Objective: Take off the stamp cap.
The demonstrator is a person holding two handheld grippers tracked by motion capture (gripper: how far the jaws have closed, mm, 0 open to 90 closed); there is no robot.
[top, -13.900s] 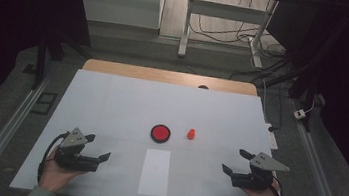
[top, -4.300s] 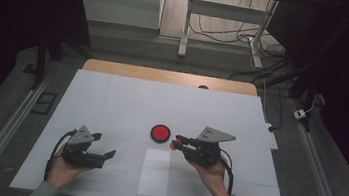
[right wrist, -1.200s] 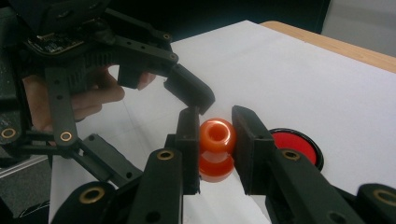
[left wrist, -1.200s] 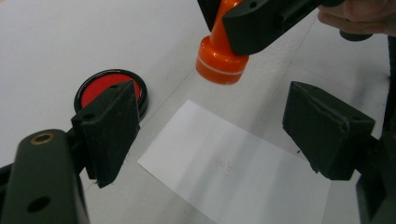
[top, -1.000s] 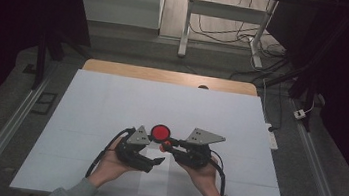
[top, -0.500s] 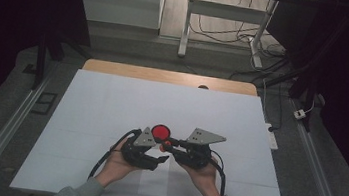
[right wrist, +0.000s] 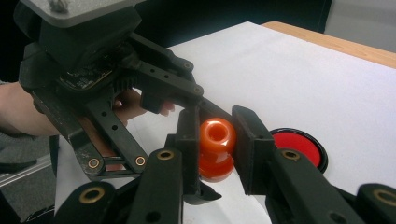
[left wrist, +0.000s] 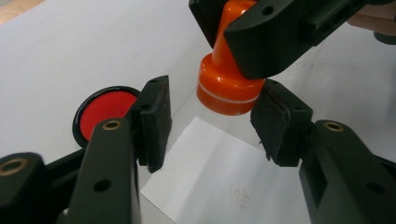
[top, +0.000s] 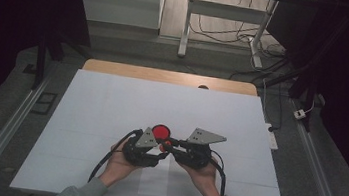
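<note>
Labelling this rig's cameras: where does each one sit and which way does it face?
High view: above the person's side, facing forward and down on the table; both hands, left tool, right tool.
Left gripper view: on the left tool, looking along its jaws at the orange stamp over the paper slip.
Right gripper view: on the right tool, clamping the stamp's handle.
Shared: stamp, red ink pad.

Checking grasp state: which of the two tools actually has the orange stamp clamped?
The right tool: its pads press the orange stamp by the handle. The left tool has just been closing, pads flanking the stamp's base without touching.
</note>
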